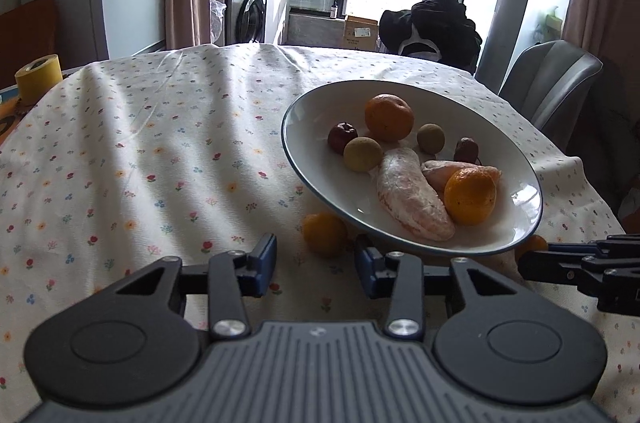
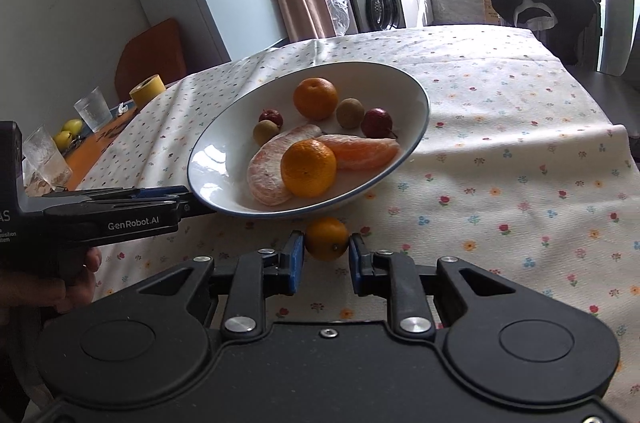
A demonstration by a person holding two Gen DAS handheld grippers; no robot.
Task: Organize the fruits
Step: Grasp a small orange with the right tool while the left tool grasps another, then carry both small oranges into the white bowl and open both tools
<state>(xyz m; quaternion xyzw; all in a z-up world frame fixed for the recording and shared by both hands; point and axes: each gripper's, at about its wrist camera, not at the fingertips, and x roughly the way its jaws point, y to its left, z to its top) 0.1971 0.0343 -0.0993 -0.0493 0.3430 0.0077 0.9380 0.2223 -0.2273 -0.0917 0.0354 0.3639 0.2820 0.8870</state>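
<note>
A white plate (image 2: 224, 127) with a blue rim is seen on the flowered tablecloth (image 2: 500, 143). On the plate, two tangerines (image 2: 308, 167), two peeled pomelo segments (image 2: 264, 179), two small tan fruits (image 2: 350, 112) and two dark red fruits (image 2: 377, 122) are gathered. A third tangerine (image 2: 326, 238) lies on the cloth just outside the rim, at 6 o'clock from the plate in the right wrist view. It is bracketed by the blue pads of the right gripper (image 2: 325, 255), which are closed to about its width; whether it is actually pinched cannot be told. The left gripper (image 1: 316, 263) is held wide open and empty, near the plate's rim, with the loose tangerine (image 1: 324, 233) just past its pads at 12 o'clock. A yellow tape roll (image 1: 38, 79) is seen at the table's edge.
</note>
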